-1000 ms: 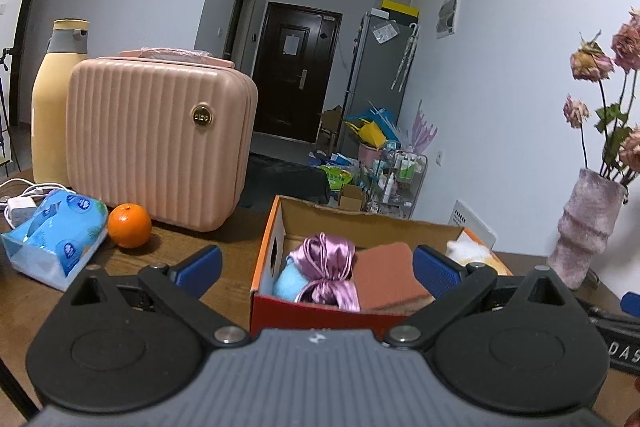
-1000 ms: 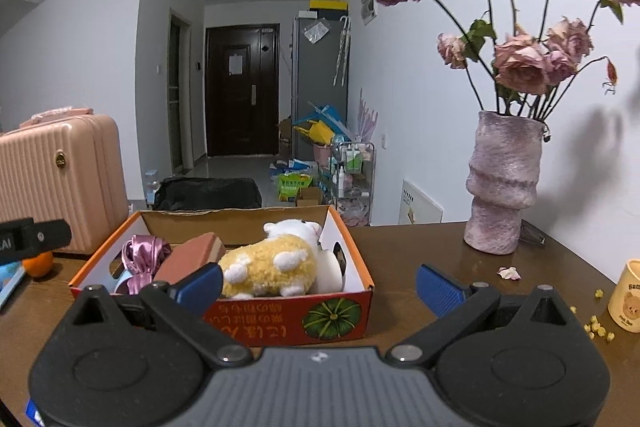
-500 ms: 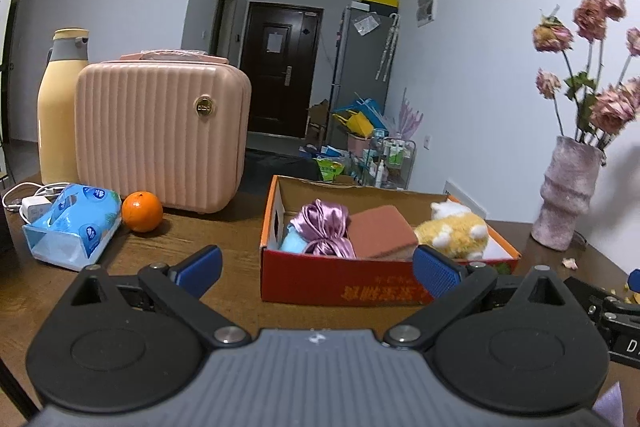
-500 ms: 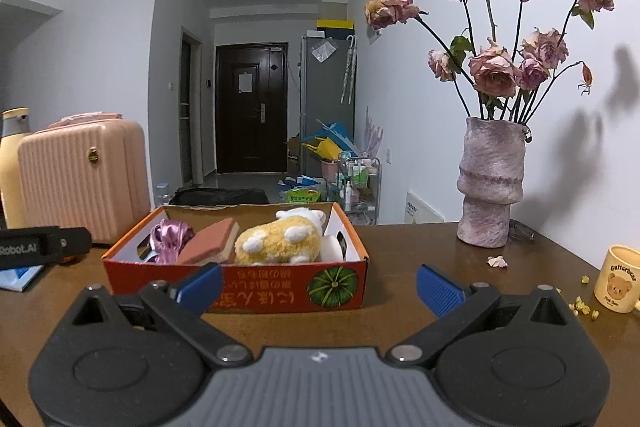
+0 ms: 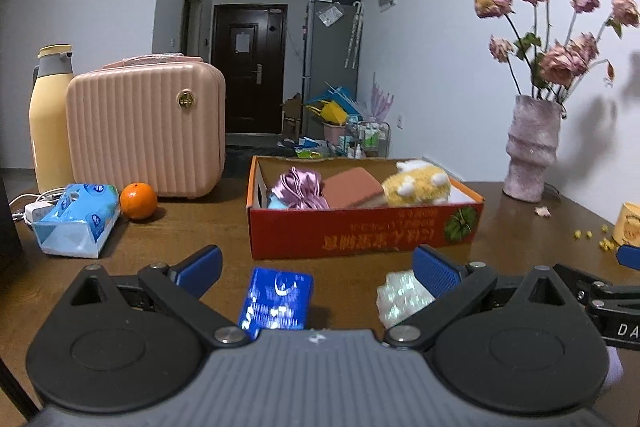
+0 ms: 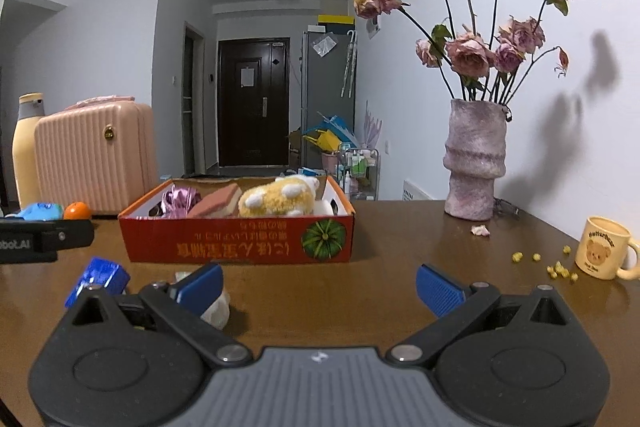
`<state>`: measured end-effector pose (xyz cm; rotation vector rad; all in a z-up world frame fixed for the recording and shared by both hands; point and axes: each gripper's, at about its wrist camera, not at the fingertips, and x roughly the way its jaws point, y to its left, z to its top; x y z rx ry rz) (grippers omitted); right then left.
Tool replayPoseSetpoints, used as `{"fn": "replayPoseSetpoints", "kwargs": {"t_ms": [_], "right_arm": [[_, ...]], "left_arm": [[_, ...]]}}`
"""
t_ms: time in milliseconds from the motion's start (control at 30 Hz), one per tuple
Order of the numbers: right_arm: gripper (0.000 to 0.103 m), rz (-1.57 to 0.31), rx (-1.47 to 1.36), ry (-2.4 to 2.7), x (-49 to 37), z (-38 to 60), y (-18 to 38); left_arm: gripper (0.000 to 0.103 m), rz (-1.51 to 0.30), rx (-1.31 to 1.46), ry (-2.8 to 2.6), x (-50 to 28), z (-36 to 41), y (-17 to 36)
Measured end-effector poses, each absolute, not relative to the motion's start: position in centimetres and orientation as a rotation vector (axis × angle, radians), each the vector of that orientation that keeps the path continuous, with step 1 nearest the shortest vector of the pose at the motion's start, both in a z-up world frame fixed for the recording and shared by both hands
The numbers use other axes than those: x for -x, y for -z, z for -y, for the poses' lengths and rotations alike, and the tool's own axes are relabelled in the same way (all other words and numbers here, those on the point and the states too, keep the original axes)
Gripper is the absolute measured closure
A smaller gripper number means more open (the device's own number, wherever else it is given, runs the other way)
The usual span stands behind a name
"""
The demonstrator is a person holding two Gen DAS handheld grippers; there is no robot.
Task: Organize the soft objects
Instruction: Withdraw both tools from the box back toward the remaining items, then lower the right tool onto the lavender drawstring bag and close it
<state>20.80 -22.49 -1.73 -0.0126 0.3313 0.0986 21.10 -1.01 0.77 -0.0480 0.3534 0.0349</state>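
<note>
Left wrist view
Left tool: I hold it released, gripping nothing, fingers spread for a pick.
Blue packet: between its fingers on the tabletop; white crumpled wad by the right finger.
Cardboard box: ahead, already holding plush toy, brown sponge, purple satin scrunchie.
Change: I've backed off; packet and wad newly visible.

Right wrist view
Right tool: released, empty.
Wad: behind its left finger.
Box: ahead-left, farther than before.

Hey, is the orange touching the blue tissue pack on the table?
Apart. The left wrist view shows a strip of bare table between the orange and the tissue pack.
</note>
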Motion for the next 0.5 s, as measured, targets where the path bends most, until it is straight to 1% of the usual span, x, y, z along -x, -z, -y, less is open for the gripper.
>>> {"fn": "replayPoseSetpoints", "kwargs": {"t_ms": [300, 500], "right_arm": [[0.0, -0.363, 0.037, -0.115, -17.7, 23.2, 2.9], [0.0, -0.421, 0.071, -0.13, -15.9, 23.6, 4.2]], "left_arm": [[0.0, -0.402, 0.037, 0.006, -18.1, 0.8, 0.4], [0.0, -0.437, 0.043, 0.023, -16.7, 0.1, 1.1]]}}
